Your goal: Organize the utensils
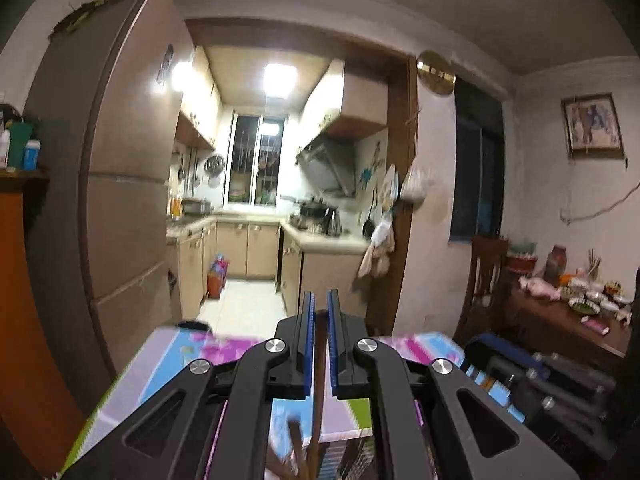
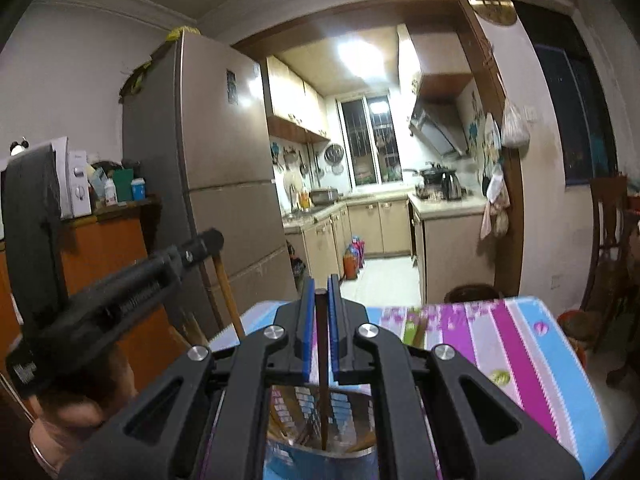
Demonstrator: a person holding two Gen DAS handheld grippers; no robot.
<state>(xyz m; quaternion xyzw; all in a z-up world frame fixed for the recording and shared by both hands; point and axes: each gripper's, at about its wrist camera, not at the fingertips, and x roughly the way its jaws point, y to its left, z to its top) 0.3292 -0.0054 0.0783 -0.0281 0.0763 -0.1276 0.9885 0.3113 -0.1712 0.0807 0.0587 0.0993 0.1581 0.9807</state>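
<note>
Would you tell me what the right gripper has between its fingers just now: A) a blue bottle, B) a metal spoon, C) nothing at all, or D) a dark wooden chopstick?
D: in the right wrist view the right gripper is shut on a dark chopstick that hangs down into a shiny metal holder on the striped tablecloth.

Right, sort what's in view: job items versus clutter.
Job: left gripper; right gripper; dark chopstick clamped in the right gripper; shiny metal holder below it.
Clutter: fridge; kettle; striped tablecloth.
</note>
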